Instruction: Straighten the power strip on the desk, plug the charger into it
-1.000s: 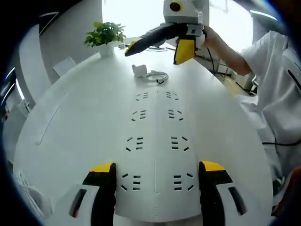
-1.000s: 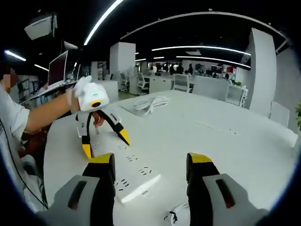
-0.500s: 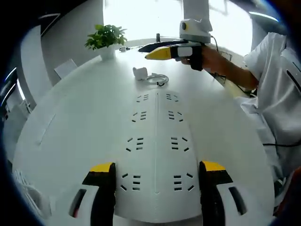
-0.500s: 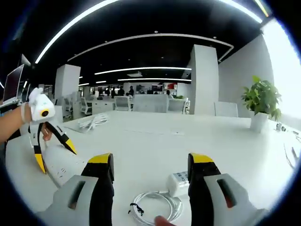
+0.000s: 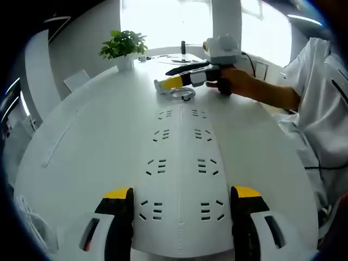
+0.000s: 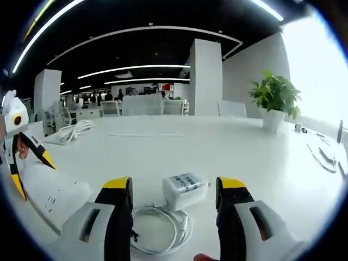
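1. Power strip [image 5: 180, 179] lay flat on the white counter [image 5: 81, 141], between our left hand-held gripper's [image 5: 181, 198] wide jaws.
2. Our right hand-held gripper [image 6: 173, 187], jaws wide, flanked the white charger [image 6: 184, 189] without touching; its coiled cable [image 6: 157, 228] lay nearer.

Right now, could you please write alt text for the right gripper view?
A white charger lies on a white desk between the open right gripper's fingers, its coiled cable nearer. A power strip lies left.
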Tool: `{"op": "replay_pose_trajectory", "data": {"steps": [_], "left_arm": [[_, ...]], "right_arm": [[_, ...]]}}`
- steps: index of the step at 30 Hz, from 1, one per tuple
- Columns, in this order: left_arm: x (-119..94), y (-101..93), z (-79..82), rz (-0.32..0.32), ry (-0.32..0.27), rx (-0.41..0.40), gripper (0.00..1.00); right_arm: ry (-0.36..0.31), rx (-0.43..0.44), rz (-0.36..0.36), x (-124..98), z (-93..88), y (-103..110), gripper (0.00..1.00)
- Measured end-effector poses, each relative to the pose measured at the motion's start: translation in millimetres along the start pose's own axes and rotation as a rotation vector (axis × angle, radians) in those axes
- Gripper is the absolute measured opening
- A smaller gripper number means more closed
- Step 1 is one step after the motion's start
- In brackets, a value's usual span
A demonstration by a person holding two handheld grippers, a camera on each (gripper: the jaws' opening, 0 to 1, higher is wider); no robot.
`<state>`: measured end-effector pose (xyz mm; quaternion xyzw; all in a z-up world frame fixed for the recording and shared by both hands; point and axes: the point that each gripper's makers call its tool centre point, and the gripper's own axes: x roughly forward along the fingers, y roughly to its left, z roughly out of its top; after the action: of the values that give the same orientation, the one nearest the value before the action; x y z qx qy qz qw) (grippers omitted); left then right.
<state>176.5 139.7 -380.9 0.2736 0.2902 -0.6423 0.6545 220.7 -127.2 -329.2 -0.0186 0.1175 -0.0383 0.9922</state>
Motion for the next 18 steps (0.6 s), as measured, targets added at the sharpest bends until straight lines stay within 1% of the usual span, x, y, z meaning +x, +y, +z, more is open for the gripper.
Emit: {"op": "replay_pose_trajectory", "data": {"steps": [1, 2, 5, 8, 9, 11, 14, 16, 18], "left_arm": [[0, -0.2, 0.1, 0.0, 0.0, 0.0, 0.74], [0, -0.2, 0.1, 0.0, -0.001, -0.001, 0.74], [0, -0.2, 0.1, 0.0, 0.001, 0.0, 0.74], [0, -0.4, 0.2, 0.001, 0.002, 0.0, 0.74], [0, -0.5, 0.2, 0.001, 0.002, 0.0, 0.74], [0, -0.3, 0.2, 0.001, 0.002, 0.0, 0.74], [0, 0.0, 0.3, 0.001, -0.001, 0.0, 0.74], [0, -0.3, 0.3, 0.001, -0.003, 0.001, 0.74], [0, -0.4, 0.4, 0.001, -0.006, 0.001, 0.74]], "right_arm": [[0.011, 0.025, -0.014, 2, -1.6, -1, 0.62], [0.013, 0.03, -0.021, 2, -1.5, -1, 0.63], [0.022, 0.027, -0.101, 8, -0.1, -7, 0.69], [0.017, 0.057, -0.104, 17, 2.4, 0, 0.74], [0.029, 0.046, -0.128, 17, 0.1, -2, 0.74], [0.055, 0.051, -0.155, 19, -4.0, -4, 0.73], [0.061, 0.055, -0.221, 25, -7.6, -12, 0.73], [0.097, 0.076, -0.23, 25, -16.4, -12, 0.68], [0.098, 0.062, -0.23, 26, -16.0, -12, 0.62]]}}
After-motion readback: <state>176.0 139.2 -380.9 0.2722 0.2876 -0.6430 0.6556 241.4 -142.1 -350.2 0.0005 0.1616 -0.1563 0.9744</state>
